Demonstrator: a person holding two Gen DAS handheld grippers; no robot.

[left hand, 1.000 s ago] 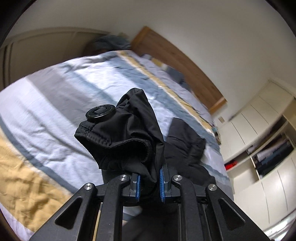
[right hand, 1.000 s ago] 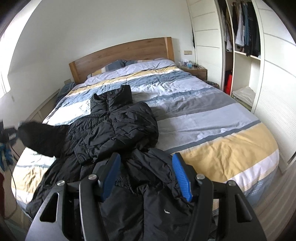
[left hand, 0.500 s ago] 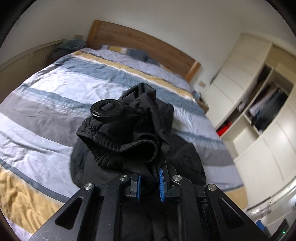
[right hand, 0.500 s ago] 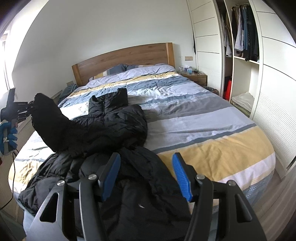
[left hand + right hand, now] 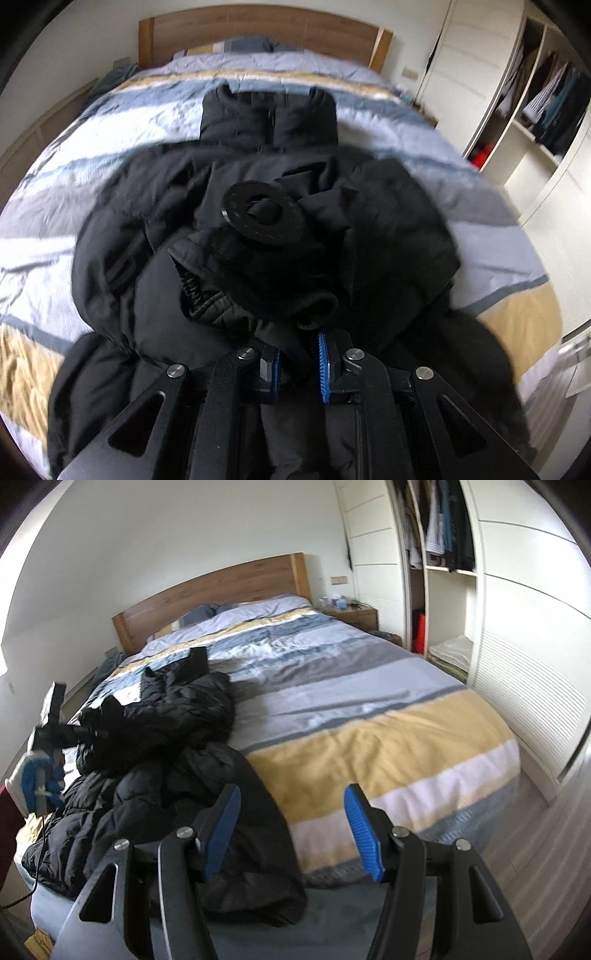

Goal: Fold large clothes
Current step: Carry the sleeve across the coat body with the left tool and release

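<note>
Striped bed [image 5: 369, 709] carries one black puffer jacket [image 5: 177, 716]; left claw [image 5: 297, 363] grips its sleeve cuff [image 5: 258, 295], right claw [image 5: 291, 830] gapes empty.

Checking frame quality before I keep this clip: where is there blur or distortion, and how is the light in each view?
Left wrist view: heavy fisheye bending, motion smear across the striped duvet and wardrobe; the black jacket loses detail, though its cuff in the left gripper stays fairly sharp. Right wrist view: soft daylight, mild blur, curved wardrobe edges, open right gripper crisp.
</note>
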